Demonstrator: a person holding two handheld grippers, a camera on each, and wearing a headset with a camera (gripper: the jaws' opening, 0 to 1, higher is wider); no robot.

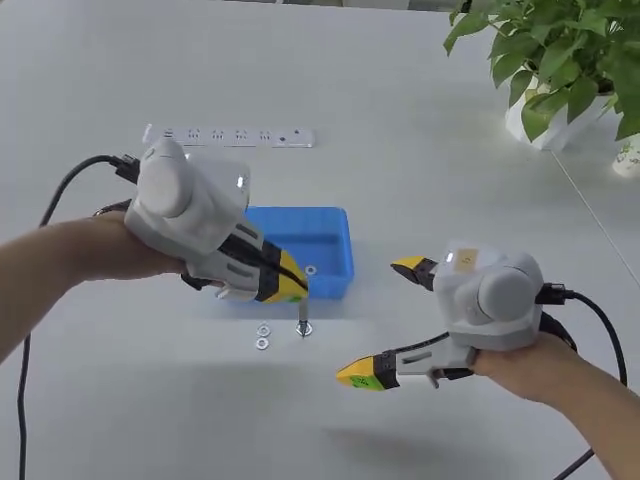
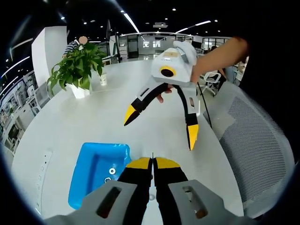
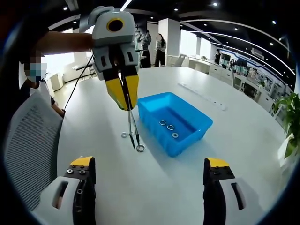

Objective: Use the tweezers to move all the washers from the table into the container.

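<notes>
Three washers outside the container

Right hand-held gripper point(image 1: 382, 320): jaws wide apart, empty, nearer than the blue container point(image 3: 190, 139). Left hand-held gripper point(image 1: 288, 282) clamped on tweezers point(image 3: 132, 126), tips at one washer point(image 3: 140, 148) on the tabletop point(image 1: 150, 380) just before the container. Two more washers point(image 1: 262, 343) lie beside it. Inside: three washers point(image 3: 171, 127).

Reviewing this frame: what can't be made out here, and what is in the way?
Head view: the left gripper covers part of the blue container, so its washer count is unsure.
Head view and right gripper view: the tweezers tips at a washer are too small to show a grip.
Left gripper view: its own fingers hide most of the tweezers.
</notes>
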